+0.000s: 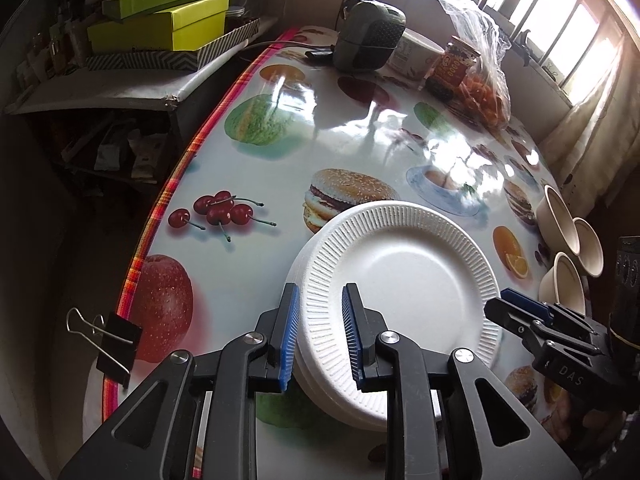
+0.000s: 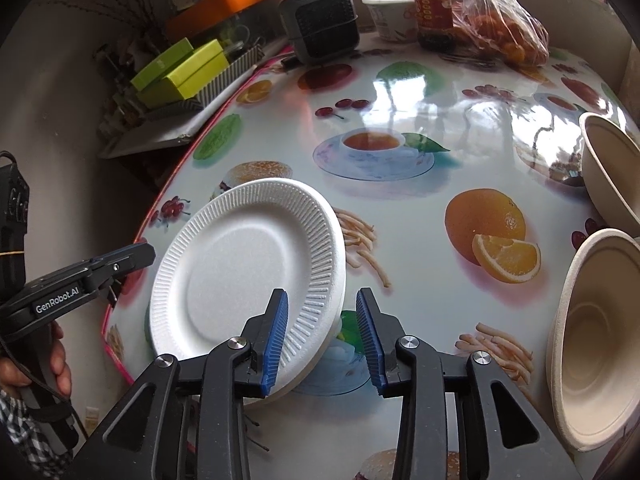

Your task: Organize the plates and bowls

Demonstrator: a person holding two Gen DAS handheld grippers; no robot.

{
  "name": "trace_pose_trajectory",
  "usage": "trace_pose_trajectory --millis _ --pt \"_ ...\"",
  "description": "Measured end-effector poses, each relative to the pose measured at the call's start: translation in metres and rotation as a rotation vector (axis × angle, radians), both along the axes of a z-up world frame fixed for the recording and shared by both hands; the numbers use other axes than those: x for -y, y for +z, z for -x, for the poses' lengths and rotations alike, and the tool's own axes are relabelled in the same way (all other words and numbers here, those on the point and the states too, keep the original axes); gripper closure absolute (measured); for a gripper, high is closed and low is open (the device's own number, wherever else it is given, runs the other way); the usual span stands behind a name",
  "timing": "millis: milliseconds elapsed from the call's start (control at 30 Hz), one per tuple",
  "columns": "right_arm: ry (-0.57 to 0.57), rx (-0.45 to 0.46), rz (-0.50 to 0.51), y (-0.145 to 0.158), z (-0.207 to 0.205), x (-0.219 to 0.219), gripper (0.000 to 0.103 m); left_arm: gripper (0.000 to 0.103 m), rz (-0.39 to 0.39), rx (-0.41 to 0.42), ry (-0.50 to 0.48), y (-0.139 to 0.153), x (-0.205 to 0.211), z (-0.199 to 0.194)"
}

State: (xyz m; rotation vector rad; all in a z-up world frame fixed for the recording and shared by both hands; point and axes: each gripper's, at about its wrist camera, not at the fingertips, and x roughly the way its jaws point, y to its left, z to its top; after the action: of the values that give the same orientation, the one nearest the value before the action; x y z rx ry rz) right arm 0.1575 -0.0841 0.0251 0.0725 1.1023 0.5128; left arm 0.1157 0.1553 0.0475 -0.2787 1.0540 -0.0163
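Note:
A stack of white foam plates [image 1: 404,280] lies on the printed tablecloth, near the table's left edge; it also shows in the right wrist view [image 2: 240,272]. My left gripper [image 1: 320,336] is open, its fingers astride the near rim of the stack. My right gripper [image 2: 322,336] is open, its left finger over the stack's right rim, its right finger over bare table. It shows in the left wrist view [image 1: 516,312] beside the plates. Three beige bowls [image 1: 568,232] stand at the right; two show in the right wrist view [image 2: 592,344].
At the far end stand a dark green heater [image 1: 368,36], a white cup [image 1: 412,56], a jar [image 1: 452,68] and a plastic bag of oranges [image 1: 484,88]. Green boxes [image 1: 160,20] sit on a side shelf left. A binder clip [image 1: 116,344] grips the table edge.

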Motion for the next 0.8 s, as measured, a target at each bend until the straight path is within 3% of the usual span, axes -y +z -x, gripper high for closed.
trace_pose_trajectory --millis 100,167,233,633,700,800 --pt "-0.012 0.035 0.004 0.006 0.004 0.003 0.063 0.078 -0.032 0.035 -0.01 0.008 0.009 0.002" --pt "-0.028 0.056 0.0 0.012 0.007 0.008 0.059 0.07 -0.062 0.062 -0.019 0.015 0.016 0.004" --pt "-0.048 0.081 -0.001 0.017 0.01 0.014 0.058 0.067 -0.049 0.073 -0.03 0.019 0.022 0.004" --pt "-0.202 0.218 0.016 0.05 0.028 0.067 0.048 0.066 -0.104 0.158 -0.086 0.038 0.079 0.004" --pt "-0.227 0.241 0.035 0.052 0.03 0.075 0.047 0.064 -0.135 0.196 -0.097 0.041 0.094 0.004" --pt "-0.258 0.264 0.051 0.055 0.032 0.091 0.047 0.059 -0.115 0.2 -0.14 0.042 0.113 -0.001"
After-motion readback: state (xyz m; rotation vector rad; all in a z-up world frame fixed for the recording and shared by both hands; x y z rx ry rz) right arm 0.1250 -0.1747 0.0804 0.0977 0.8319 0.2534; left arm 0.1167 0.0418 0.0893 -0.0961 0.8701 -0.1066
